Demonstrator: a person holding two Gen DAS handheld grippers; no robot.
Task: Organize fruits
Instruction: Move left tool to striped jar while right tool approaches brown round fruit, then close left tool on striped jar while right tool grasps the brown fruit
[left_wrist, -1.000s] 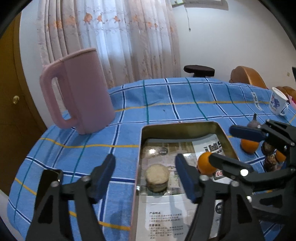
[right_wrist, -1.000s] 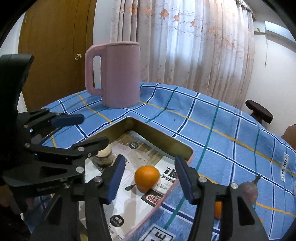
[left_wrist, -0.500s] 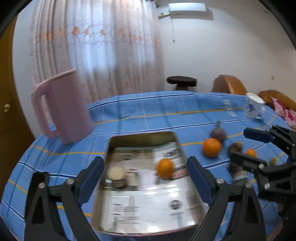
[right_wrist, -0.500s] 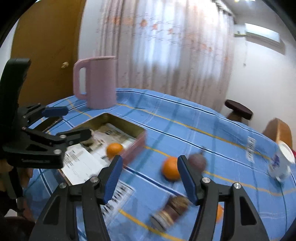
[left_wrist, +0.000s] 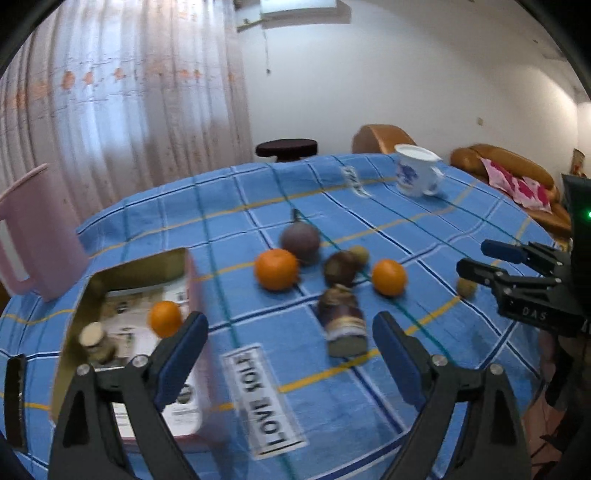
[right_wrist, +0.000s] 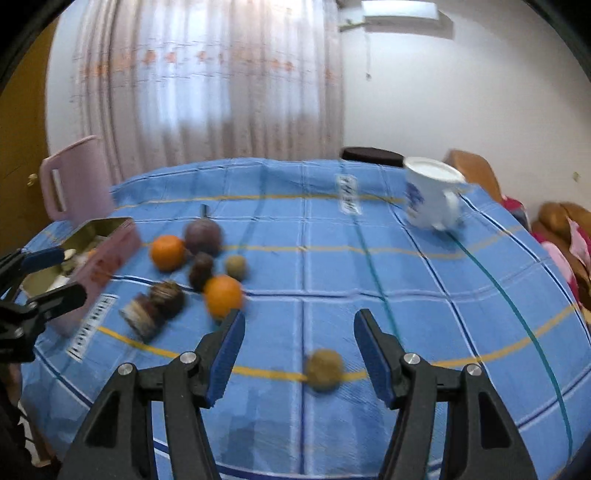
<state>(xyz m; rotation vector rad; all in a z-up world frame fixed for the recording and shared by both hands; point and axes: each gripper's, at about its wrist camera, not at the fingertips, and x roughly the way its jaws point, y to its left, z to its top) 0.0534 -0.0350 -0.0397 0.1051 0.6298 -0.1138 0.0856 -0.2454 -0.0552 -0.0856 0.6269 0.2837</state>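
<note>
Both hand-held grippers are released and hold nothing: the left hand-held gripper (left_wrist: 290, 356) hangs beside the tin's (left_wrist: 194, 280) pink wall, while the right hand-held gripper (right_wrist: 299, 350) straddles a small brown fruit (right_wrist: 324, 370) near the counter's (right_wrist: 406, 295) front edge. One orange (left_wrist: 165, 318) lies in the tin; two oranges (left_wrist: 276, 268) lie outside it. The blue checked cloth's label (left_wrist: 264, 398) reads "LOVE SOLE".
</note>
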